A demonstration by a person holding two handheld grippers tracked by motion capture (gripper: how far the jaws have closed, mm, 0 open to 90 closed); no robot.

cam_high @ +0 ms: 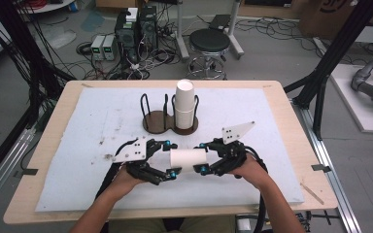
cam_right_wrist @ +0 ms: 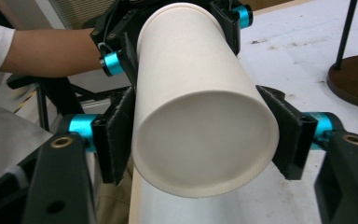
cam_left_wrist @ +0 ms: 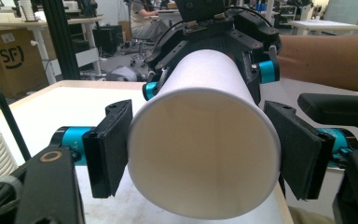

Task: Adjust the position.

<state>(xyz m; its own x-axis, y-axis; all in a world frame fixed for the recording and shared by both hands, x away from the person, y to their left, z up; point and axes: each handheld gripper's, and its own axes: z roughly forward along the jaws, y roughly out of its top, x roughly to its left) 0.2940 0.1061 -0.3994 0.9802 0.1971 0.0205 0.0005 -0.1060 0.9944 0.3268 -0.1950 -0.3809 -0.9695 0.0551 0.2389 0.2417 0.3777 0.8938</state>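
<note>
Two tongs | left (cam_high: 171,158), right (cam_high: 201,157) | both clamp cup (cam_high: 188,158) ends

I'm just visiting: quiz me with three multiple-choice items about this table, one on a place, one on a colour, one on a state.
1. The stack of cups stands in the holder's: A left ring, B right ring, C neither.
2. The lone paper cup is: A white, B red, C blue.
3. That cup is: A upright, B sideways, C crushed flat.
Answers: B, the left ring is bare; A, its wall is plain white; B, its open mouth faces the left tongs.
</note>
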